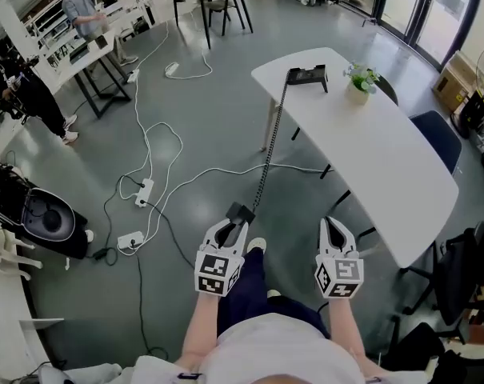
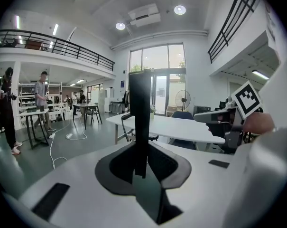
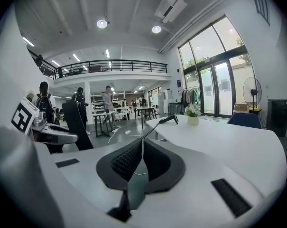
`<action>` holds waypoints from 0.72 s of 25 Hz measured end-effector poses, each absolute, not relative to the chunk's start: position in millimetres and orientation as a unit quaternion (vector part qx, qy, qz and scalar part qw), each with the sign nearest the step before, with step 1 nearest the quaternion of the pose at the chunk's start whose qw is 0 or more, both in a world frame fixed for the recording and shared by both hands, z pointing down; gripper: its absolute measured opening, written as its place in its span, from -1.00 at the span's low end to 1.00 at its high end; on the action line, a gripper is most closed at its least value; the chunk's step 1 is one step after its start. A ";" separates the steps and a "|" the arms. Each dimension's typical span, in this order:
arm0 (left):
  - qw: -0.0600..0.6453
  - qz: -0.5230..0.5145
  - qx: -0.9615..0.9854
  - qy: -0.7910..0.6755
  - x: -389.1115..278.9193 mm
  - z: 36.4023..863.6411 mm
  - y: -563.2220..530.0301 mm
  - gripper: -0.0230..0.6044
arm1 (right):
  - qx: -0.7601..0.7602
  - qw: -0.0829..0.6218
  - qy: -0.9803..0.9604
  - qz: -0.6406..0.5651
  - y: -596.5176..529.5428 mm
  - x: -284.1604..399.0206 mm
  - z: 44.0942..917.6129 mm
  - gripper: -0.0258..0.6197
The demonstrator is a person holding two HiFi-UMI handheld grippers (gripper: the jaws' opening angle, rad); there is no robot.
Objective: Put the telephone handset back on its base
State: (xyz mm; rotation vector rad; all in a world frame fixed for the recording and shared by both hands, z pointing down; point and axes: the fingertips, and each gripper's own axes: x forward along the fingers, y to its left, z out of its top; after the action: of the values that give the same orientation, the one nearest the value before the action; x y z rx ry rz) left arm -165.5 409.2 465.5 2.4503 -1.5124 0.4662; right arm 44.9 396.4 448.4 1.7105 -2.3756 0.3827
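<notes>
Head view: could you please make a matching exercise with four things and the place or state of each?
Things:
1. handset
2. telephone base
3. potted plant
4. right gripper

Places or states:
a. empty, fingers together
b. far end of the white table, coiled cord attached
c. held in the left gripper
d. on the table, beside the base

Pairs: 1-c; 2-b; 3-d; 4-a

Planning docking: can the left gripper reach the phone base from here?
Probably not: the left gripper, shut on the handset, hangs far short of the base at the table's far end; nothing blocks it.
</notes>
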 end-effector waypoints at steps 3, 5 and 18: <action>0.113 0.155 0.832 -0.520 -174.3 463.0 377.1 -0.68 | 0.581 0.095 -0.799 0.122 365.4 42.7 443.0 -0.81; 0.115 0.151 0.833 -0.520 -178.5 460.5 357.2 -0.68 | 0.585 0.096 -0.795 0.124 346.9 41.1 442.4 -0.81; 0.131 0.141 0.846 -0.497 -202.4 453.7 265.0 -0.68 | 0.603 0.103 -0.780 0.134 264.5 20.0 440.1 -0.81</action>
State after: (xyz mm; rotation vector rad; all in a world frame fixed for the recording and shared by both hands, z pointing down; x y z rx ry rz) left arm -202.4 265.0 453.7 2.4574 -1.4433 0.4080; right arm 20.0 264.5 440.1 1.7792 -2.3014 0.3944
